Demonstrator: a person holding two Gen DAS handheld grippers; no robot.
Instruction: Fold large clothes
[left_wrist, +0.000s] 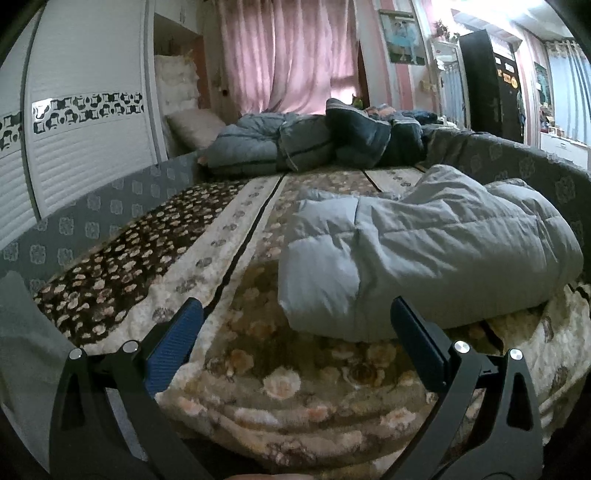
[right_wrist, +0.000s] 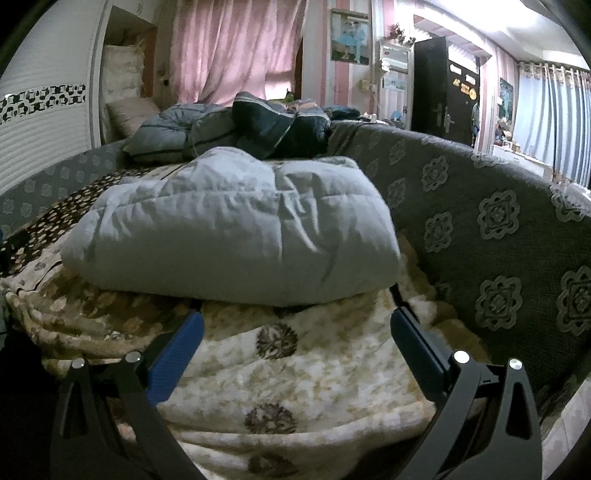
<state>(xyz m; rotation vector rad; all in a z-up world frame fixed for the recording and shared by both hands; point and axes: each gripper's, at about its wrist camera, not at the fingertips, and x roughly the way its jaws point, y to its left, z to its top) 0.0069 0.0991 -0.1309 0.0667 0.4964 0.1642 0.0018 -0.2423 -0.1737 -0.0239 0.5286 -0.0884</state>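
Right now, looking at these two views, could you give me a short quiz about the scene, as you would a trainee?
1. True or false: the left gripper is clamping the puffy light grey quilted coat.
2. What does the coat rest on?
A. floral fleece blanket
B. bare floor
C. wooden chair
3. Fill in: at the far end lies a pile of dark ___ padded jackets.

Key: 1 false, both it and the right gripper hang open; 2 A; 3 blue.
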